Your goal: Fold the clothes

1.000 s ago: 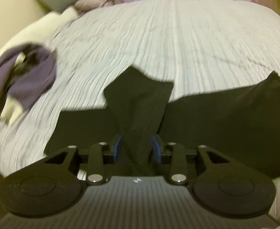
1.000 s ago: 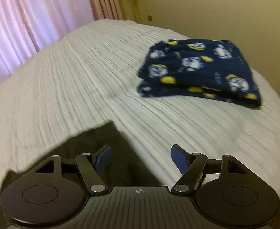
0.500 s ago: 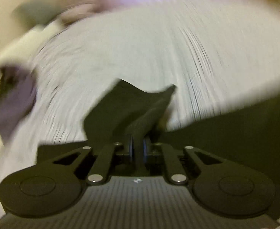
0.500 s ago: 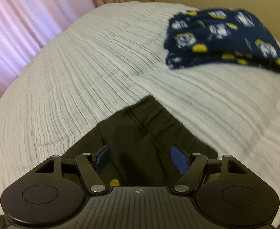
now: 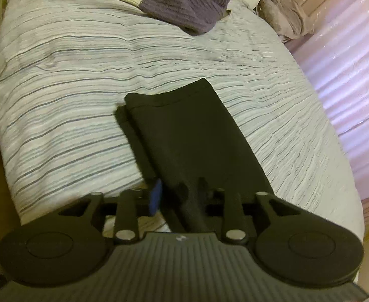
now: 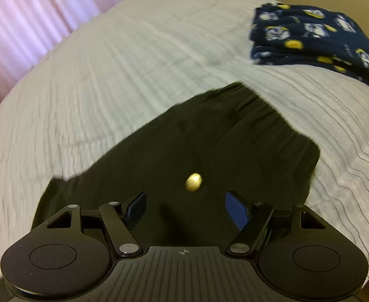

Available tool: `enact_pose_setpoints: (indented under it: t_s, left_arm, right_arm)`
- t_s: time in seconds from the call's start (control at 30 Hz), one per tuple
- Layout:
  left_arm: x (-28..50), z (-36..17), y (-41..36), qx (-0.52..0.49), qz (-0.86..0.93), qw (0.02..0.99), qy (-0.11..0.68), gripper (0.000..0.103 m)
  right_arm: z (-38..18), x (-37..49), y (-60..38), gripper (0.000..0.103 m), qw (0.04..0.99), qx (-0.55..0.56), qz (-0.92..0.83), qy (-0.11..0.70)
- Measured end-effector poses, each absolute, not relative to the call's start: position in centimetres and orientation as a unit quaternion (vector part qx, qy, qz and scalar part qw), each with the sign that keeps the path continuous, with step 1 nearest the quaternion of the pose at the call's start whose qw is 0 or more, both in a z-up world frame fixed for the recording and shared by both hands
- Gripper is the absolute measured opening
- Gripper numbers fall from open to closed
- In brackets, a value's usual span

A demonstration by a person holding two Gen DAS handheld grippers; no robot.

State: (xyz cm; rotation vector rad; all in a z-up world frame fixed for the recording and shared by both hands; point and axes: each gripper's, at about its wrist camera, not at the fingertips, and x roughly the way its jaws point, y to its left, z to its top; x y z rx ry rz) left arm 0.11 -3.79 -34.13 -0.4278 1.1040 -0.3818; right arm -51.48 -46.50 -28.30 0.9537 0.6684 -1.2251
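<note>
Sweater [image 5: 184, 7]: unfolded heap at the bed's [image 5: 58, 100] far end, I judge waiting its turn.
Left gripper [image 5: 182, 196]: I have it partly open with a ridge of the trousers [image 5: 192, 136] bunched between the fingers; whether it truly grips, I cannot tell.
Trousers: black, on the bed, leg laid out long ahead.
Right gripper [image 6: 185, 207]: I hold it wide, empty, over the waist near the button [image 6: 193, 182], ready to pinch.
Pyjamas [image 6: 310, 35]: folded, well apart, done.

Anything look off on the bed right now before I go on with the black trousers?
One thing: the purple sweater lies crumpled at the far end of the bed, unfolded. The black trousers lie flat, and the patterned navy garment is folded.
</note>
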Motion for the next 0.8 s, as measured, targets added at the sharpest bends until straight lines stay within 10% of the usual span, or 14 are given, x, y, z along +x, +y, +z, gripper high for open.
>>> enact_pose_setpoints:
  t_s: [0.13,0.8]
  left_arm:
    - [1.2,-34.7,-3.9,-0.197,-0.184,0.804,0.53,0.002]
    - [-1.4,-32.4,-5.1,-0.03,-0.219,0.839,0.497,0.012]
  right_arm:
    - [-28.9,-50.6,-44.9,0.073,0.668,0.421,-0.531,0.309]
    - [-26.9,-56.7,-41.2,0.073,0.67,0.435,-0.559,0.222]
